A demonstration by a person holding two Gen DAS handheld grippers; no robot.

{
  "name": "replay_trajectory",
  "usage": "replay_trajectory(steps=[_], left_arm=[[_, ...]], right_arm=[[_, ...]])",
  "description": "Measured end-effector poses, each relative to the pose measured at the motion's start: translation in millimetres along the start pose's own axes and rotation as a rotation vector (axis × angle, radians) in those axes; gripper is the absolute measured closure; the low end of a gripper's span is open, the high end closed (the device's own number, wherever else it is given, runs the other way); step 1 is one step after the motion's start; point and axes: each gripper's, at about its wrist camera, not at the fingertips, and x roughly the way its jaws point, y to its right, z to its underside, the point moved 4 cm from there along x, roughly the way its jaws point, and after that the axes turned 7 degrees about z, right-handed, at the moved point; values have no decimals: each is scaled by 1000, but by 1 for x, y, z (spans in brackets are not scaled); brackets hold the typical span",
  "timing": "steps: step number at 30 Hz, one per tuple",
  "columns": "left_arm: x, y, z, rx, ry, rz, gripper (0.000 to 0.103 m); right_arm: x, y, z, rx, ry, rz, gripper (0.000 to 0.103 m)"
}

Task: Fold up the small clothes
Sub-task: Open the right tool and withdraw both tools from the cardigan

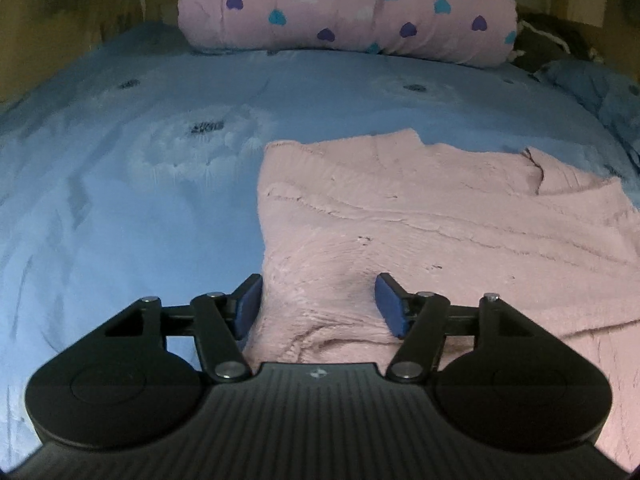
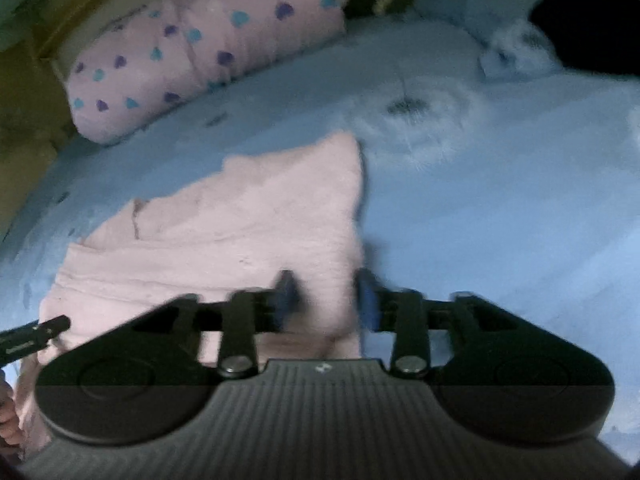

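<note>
A small pink knit garment (image 1: 432,220) lies spread on a blue bedspread (image 1: 132,184); it also shows in the right wrist view (image 2: 240,232). My left gripper (image 1: 318,304) is open, its blue pads astride the garment's near left edge, low over a raised fold. My right gripper (image 2: 326,300) is open, its pads either side of the garment's near right edge. This view is blurred. The tip of the left gripper (image 2: 36,338) shows at the far left of the right wrist view.
A pink pillow with blue and purple hearts (image 1: 348,8) lies at the head of the bed, also in the right wrist view (image 2: 200,48). A blue pillow (image 2: 480,20) and a dark item (image 2: 588,28) lie at the far right. A wall (image 1: 60,8) borders the bed's left side.
</note>
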Motion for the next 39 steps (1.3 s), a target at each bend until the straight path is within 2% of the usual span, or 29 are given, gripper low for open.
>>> replay_trajectory(steps=[2, 6, 13, 18, 20, 26, 32, 39], left_arm=[[0, -1, 1, -1, 6, -12, 29], [-11, 0, 2, -1, 8, -17, 28], [-54, 7, 3, -4, -24, -2, 27], [-95, 13, 13, 9, -24, -23, 26], [-112, 16, 18, 17, -20, -9, 25], [-162, 25, 43, 30, -6, 19, 22], [-196, 32, 70, 64, -29, 40, 21], [-224, 36, 101, 155, -66, 37, 20]], right_arm=[[3, 3, 3, 23, 1, -14, 56], [-3, -5, 8, -28, 29, 12, 55], [-37, -13, 12, -95, 77, 42, 55], [-72, -20, 19, -91, 81, -42, 52], [-89, -24, 26, -98, 78, -89, 51], [-136, -38, 55, -149, 62, -152, 51], [-172, -49, 89, -219, 55, -178, 50], [-199, -53, 121, -316, 56, -166, 50]])
